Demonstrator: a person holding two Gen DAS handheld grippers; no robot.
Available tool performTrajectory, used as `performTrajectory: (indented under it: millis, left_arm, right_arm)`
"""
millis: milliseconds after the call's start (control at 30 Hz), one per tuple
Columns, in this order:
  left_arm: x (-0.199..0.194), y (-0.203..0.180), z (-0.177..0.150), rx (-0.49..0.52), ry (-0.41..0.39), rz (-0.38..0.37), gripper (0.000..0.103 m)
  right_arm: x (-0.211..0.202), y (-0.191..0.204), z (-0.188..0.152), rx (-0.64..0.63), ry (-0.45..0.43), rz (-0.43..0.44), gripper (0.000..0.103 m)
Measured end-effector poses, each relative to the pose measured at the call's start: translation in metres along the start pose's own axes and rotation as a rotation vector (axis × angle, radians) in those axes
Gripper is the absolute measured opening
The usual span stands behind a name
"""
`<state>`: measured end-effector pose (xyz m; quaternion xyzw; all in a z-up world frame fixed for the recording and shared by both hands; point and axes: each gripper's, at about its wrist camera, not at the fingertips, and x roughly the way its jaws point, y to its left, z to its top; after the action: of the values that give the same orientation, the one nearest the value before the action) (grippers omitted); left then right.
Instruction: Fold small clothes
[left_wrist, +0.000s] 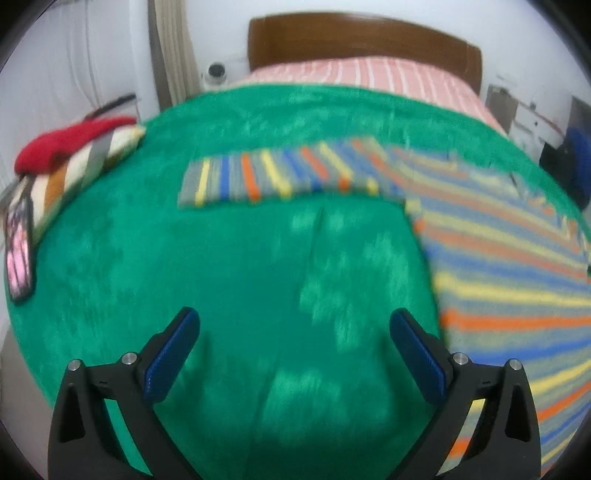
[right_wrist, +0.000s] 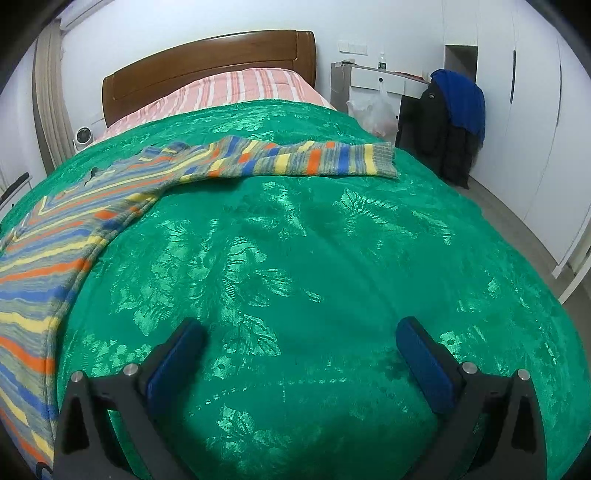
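Striped knitwear, a multicolour sweater (left_wrist: 498, 258), lies flat on the green bedspread (left_wrist: 240, 277) of the bed. In the left wrist view the body of the sweater occupies the right side, and 1 sleeve (left_wrist: 273, 177) extends out to the left across the bedspread. The left tongs (left_wrist: 294, 354) hang above bare bedspread with both blue pads spread wide and nothing between them. The picture is blurred, so fine detail of the knit is not readable. A small stack of folded items topped by a red garment (left_wrist: 66, 144) sits at the far left edge, well apart from the sweater; a phone (left_wrist: 18, 247) lies near it.

In the right wrist view the sweater body (right_wrist: 48, 251) lies at the left and the other sleeve (right_wrist: 306, 158) reaches right, ending in a ribbed cuff (right_wrist: 382, 158). The right tongs (right_wrist: 301, 358) are likewise spread and empty above bare bedspread. Judgement: the flat, sleeves-out layout suits folding each sleeve inward first.
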<state>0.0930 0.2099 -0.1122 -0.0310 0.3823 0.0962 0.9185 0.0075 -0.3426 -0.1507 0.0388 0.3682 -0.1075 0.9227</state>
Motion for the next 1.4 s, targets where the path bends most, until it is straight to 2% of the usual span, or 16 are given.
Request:
performTrajectory:
  millis: [133,233,267,400,567,1400]
  left_arm:
    - [0.033,-0.002,0.027,0.006,0.024,0.002,0.102]
    - [0.077,0.003,0.028,-0.013,0.118,0.026,0.103]
    - [0.078,0.005,0.025,-0.034,0.086,0.018,0.103]
    - [0.075,-0.003,0.022,0.000,0.059,0.070,0.103]
    - [0.075,0.005,0.021,-0.036,0.061,0.027,0.103]
    - [0.074,0.003,0.020,-0.029,0.060,0.035,0.103]
  right_arm:
    - [0.000,0.000,-0.001,0.000,-0.001,0.002,0.103]
    - [0.000,0.000,-0.001,0.000,-0.002,0.002,0.103]
    - [0.000,0.000,-0.001,0.000,-0.002,0.002,0.103]
    - [0.000,0.000,-0.001,0.000,-0.001,0.002,0.103]
    - [0.000,0.001,-0.001,0.000,-0.002,0.001,0.103]
    - [0.001,0.004,0.000,-0.005,-0.005,-0.004,0.103]
